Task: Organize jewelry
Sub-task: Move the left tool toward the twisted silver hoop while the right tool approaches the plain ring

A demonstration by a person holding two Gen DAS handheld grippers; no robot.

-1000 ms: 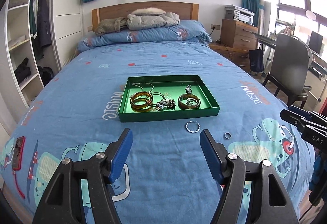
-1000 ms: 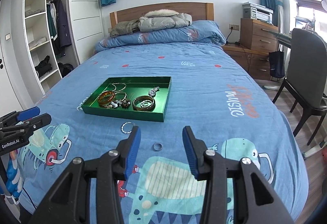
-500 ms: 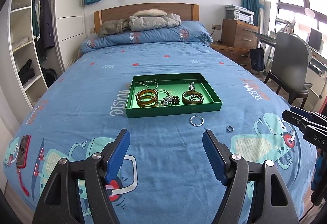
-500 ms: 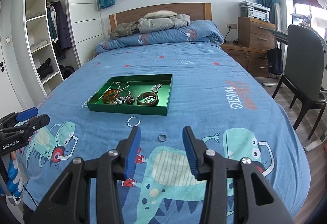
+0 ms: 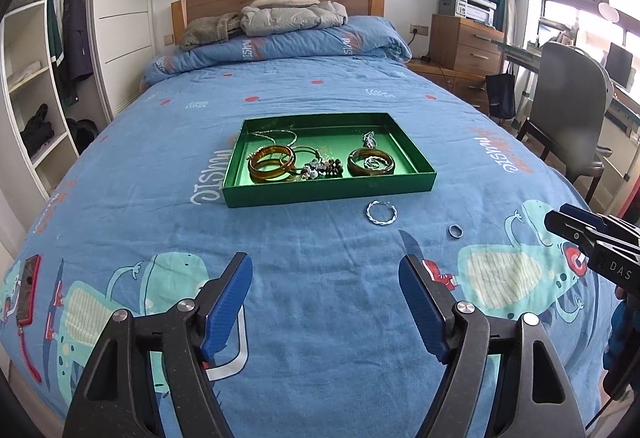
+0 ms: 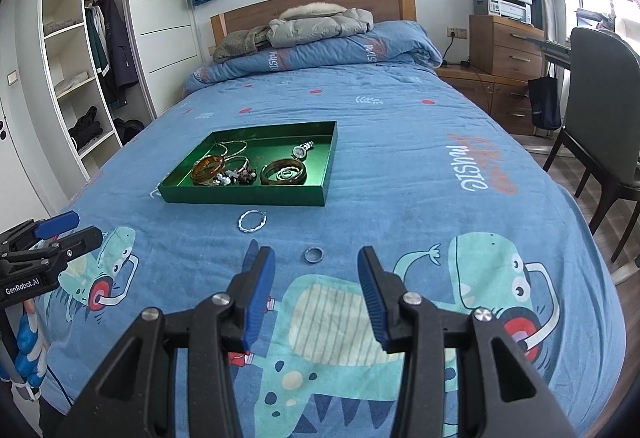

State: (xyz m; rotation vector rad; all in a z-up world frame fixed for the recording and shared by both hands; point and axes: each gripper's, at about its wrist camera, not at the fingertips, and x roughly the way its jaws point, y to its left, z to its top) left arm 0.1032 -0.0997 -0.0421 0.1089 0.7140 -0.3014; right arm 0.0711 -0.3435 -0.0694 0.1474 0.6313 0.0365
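On the blue dinosaur-print bed cover (image 5: 320,258), at far left, a red-cased phone (image 5: 27,288) lies near the bed's edge. Toward the middle, a green tray (image 5: 328,194) holds two amber bangles (image 5: 272,164), a dark bead bracelet (image 5: 324,169), a thin chain (image 5: 276,136), a brown bangle (image 5: 371,165) and a watch (image 6: 302,150). Just near of the tray's right corner, a twisted silver bracelet (image 5: 381,213) lies on the cover; right of it and apart, a small dark ring (image 5: 455,231). Left claw (image 5: 326,274): jaws wide, nothing between them, hovering near of the tray and bracelet. Right claw (image 6: 316,278): jaws at a moderate gap, empty, with the ring just beyond the tips and centred between them. Far right, a grey chair (image 6: 600,110) stands beside the bed.
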